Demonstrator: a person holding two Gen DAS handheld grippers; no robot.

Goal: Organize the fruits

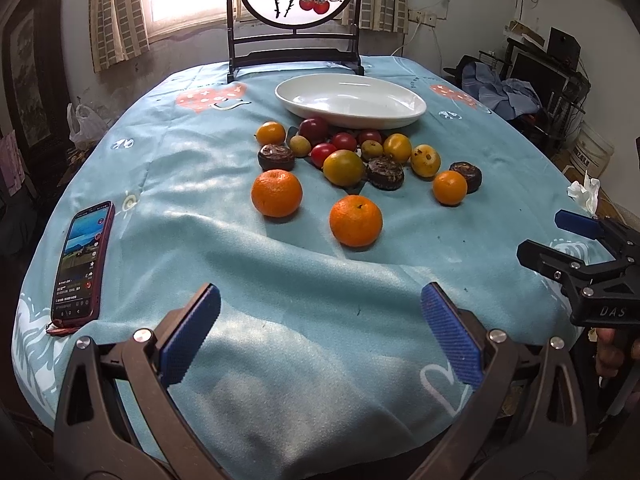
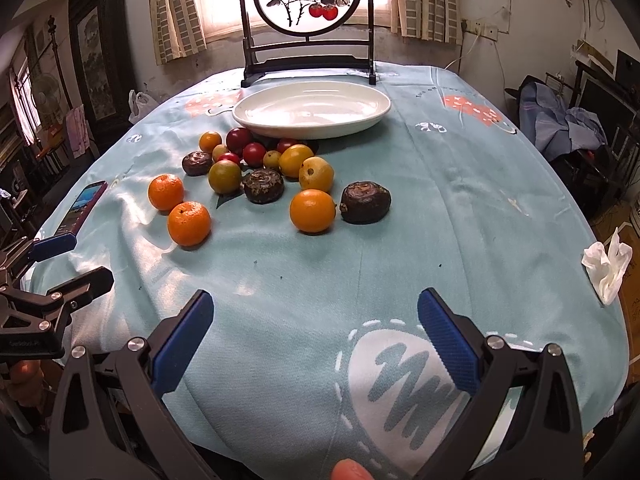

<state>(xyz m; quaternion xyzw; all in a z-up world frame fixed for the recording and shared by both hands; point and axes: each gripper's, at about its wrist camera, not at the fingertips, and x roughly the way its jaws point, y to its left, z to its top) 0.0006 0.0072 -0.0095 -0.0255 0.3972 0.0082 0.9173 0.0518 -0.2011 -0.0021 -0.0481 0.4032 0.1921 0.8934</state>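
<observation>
Left wrist view: the left gripper (image 1: 320, 336) hangs low over the near edge of the worktop (image 1: 280, 360), fingers (image 1: 190, 332) wide apart, nothing between them. Off to its right, the right gripper (image 1: 560, 240) is spread too and empty; its own camera confirms that, gripper (image 2: 316, 344) gaping over the blue cloth.

Using the white dish (image 1: 350, 100) as the landmark: every fruit sits on the cloth on the near side of it, none inside yet. Nearest of all, well short of the dish, two oranges (image 1: 355, 221) lie side by side but apart. They look firm, round and fairly light, with a dimpled skin that should grip well; pinch across the widest middle, since they would likely roll if nudged. Closer to the dish, a huddle of yellow-green citrus (image 1: 343, 167), dark knobbly rounds (image 1: 385, 174) and small red fruit (image 1: 344, 141), some touching. Those red ones look smooth and soft-skinned, so I'd expect a gentle squeeze is wanted.

A phone (image 1: 82, 264) lies far left of the dish.
</observation>
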